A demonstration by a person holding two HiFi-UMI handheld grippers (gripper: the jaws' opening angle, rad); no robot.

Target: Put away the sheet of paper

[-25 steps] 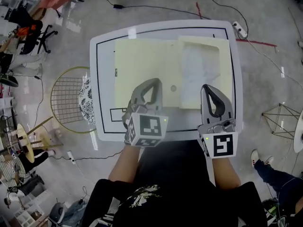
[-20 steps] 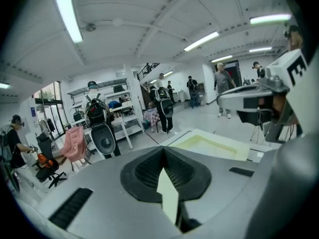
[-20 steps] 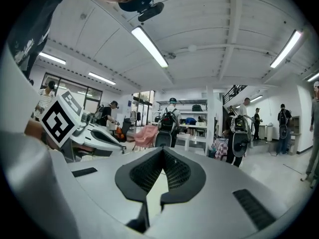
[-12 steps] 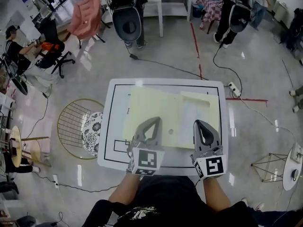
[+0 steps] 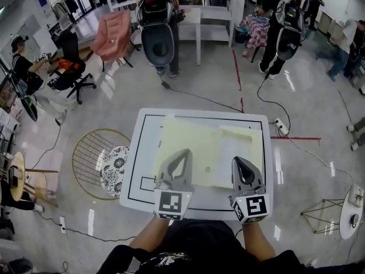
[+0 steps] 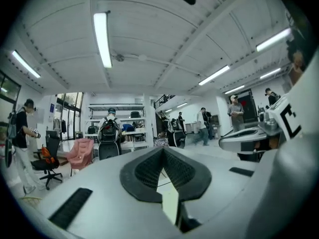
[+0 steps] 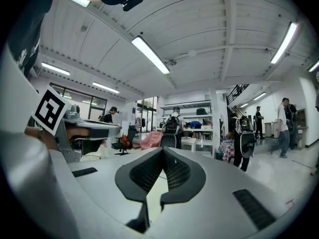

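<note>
An open pale yellow folder (image 5: 191, 147) lies flat on the white table (image 5: 144, 176). A whitish sheet of paper (image 5: 238, 153) rests on the folder's right half. My left gripper (image 5: 182, 152) hovers over the folder's near left part, pointing level and away from me. It is shut with nothing in it, its pads meeting at the tip (image 6: 162, 151). My right gripper (image 5: 237, 161) hangs over the near edge of the paper, also shut and empty, tips together (image 7: 162, 150). Neither one touches the folder or the sheet.
A gold wire chair (image 5: 91, 158) with a patterned cushion (image 5: 115, 165) stands left of the table. A power strip (image 5: 280, 123) and cables lie on the floor to the right. Further back are people with backpacks, a pink chair (image 5: 117, 33) and white shelves.
Both grippers have lifted off the table area, the left one more, and it has rolled level. The head view has swung up, so the table looks smaller and more room shows.
</note>
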